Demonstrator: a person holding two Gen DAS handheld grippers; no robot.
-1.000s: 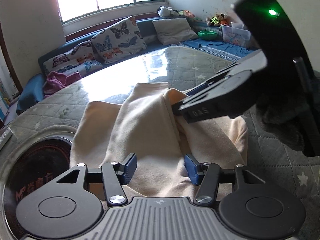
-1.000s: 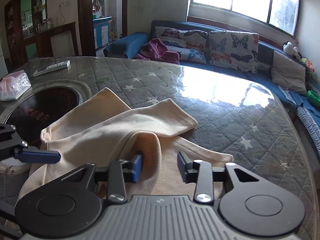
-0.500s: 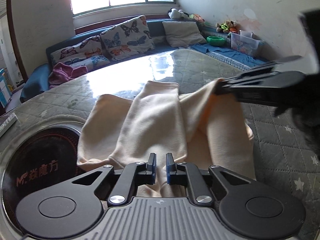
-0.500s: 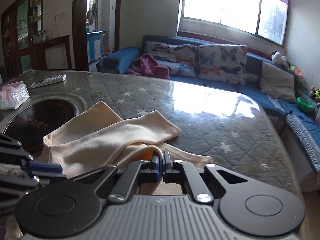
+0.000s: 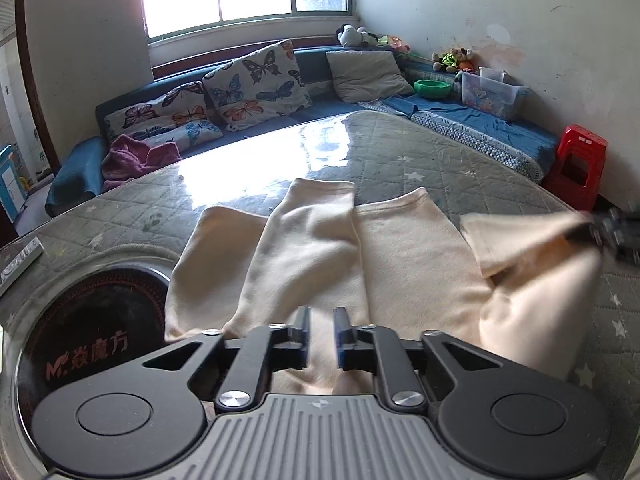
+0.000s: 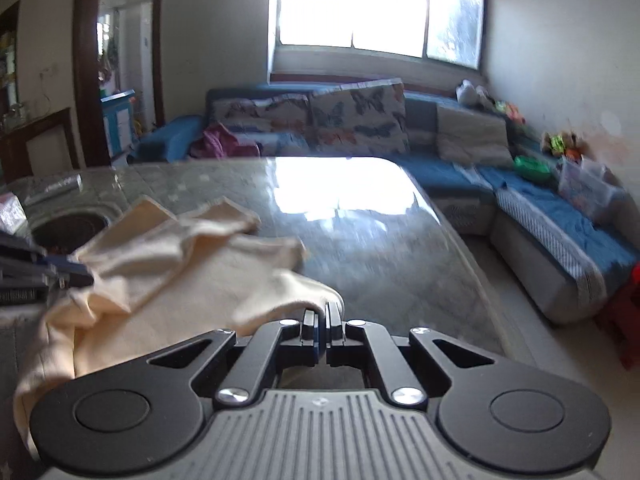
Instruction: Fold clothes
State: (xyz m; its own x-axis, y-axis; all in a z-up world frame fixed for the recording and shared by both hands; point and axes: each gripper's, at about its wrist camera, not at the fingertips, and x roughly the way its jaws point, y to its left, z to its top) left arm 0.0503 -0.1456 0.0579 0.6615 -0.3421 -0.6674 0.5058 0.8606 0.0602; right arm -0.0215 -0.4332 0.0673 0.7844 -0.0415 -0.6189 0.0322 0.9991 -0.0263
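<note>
Left view: the left gripper [image 5: 321, 334], nearly closed, pinches the near edge of the cream garment [image 5: 400, 264], which lies on the table [image 5: 420, 160] partly spread, not folded. Its right side now stretches far right.

Right view: the right gripper [image 6: 322, 330], clamped on a garment corner, has pulled away rightward; folding remains.

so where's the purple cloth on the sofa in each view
Left wrist: purple cloth at left, on the sofa below the butterfly cushions.
Right wrist: purple cloth left of centre, blurred, beside the same butterfly cushions.
Shared landmark: the butterfly cushions.
</note>
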